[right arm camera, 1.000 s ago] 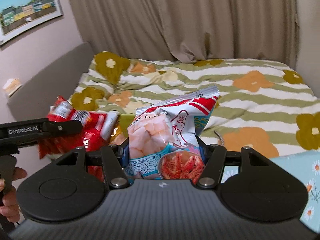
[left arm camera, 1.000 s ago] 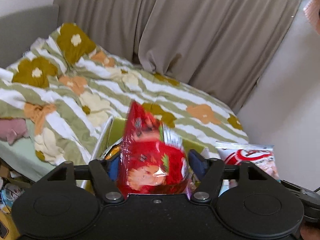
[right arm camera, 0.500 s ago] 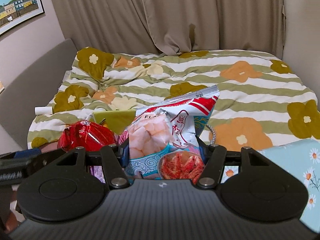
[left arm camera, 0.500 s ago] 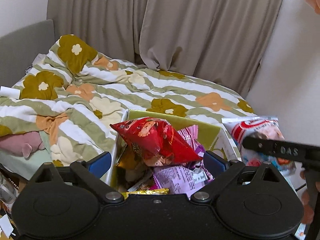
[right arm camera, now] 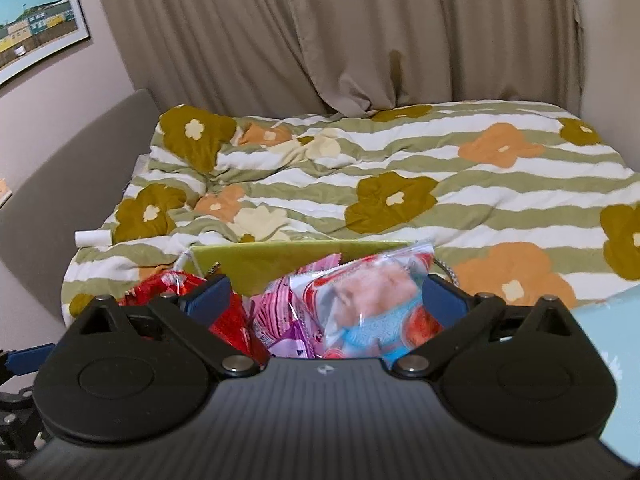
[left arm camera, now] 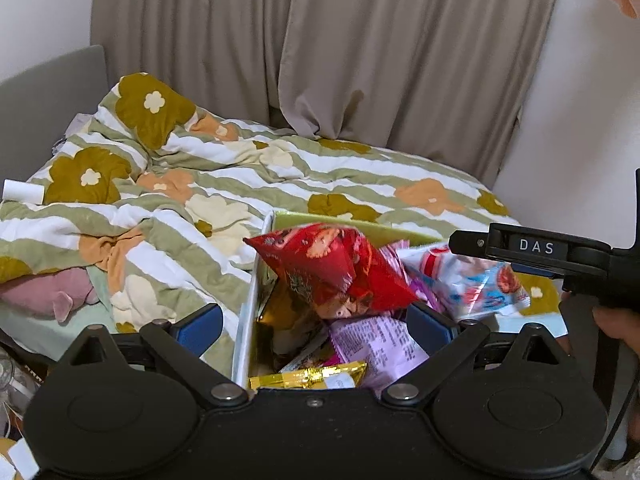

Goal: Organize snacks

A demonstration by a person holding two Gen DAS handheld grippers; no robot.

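glossy foil snack bags [left arm camera: 336, 268], matt cloth duvet [left arm camera: 224, 184]

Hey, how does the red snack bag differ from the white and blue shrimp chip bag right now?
The red snack bag is solid red; the shrimp chip bag is white and blue with red accents. The red snack bag sits toward the box's left side, the shrimp chip bag toward its right. Both lie loose on the pile, neither gripped.

**Where things sit around your box**

Your box [left arm camera: 262, 276] stands against the near edge of the bed [left arm camera: 248, 184], snacks piled in it. The foil bag [left arm camera: 332, 268] lies on the left of the pile, the prawn cracker bag [left arm camera: 472, 284] on the right, small packets [left arm camera: 380, 346] beneath them. The curtain [left arm camera: 360, 48] hangs behind the bed; a plush toy [left arm camera: 44, 294] lies left of the box.
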